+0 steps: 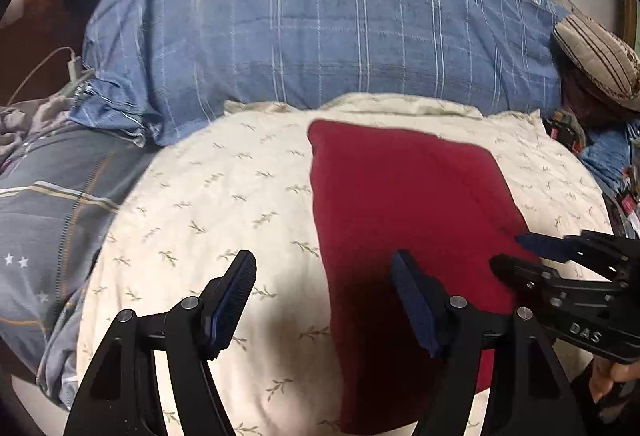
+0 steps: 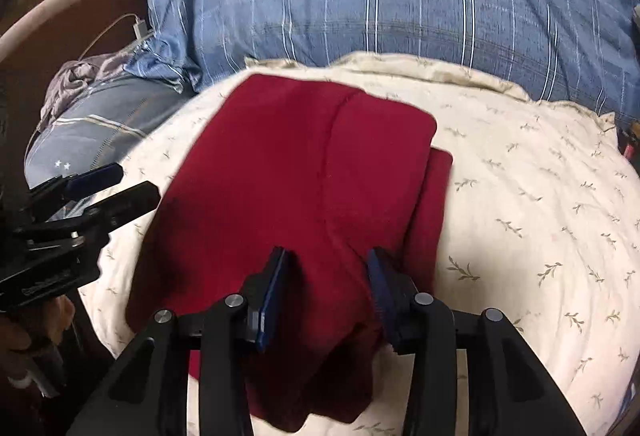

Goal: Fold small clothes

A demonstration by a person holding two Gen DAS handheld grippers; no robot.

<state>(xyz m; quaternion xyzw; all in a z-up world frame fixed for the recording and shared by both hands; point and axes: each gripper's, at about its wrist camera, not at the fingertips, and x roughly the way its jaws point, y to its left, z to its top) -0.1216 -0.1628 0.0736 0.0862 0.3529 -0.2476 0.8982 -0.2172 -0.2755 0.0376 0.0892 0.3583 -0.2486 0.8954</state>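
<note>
A dark red garment [image 1: 408, 203] lies folded on a cream leaf-print pillow [image 1: 208, 203]. In the right wrist view the garment [image 2: 288, 171] shows a folded top layer with a lower layer sticking out at the right. My left gripper [image 1: 324, 268] is open, hovering over the garment's left edge, empty. It also shows at the left of the right wrist view [image 2: 120, 183]. My right gripper [image 2: 328, 260] is open with the garment's near edge bunched between its fingers. It also shows in the left wrist view [image 1: 516, 248] at the garment's right edge.
A large blue striped pillow [image 1: 320, 35] with a round emblem lies behind the cream pillow [image 2: 520, 195]. A grey-blue bedsheet [image 1: 52, 195] is at left. A white charger and cable [image 1: 72, 67] lie at far left. A brown striped cushion [image 1: 596, 55] is at right.
</note>
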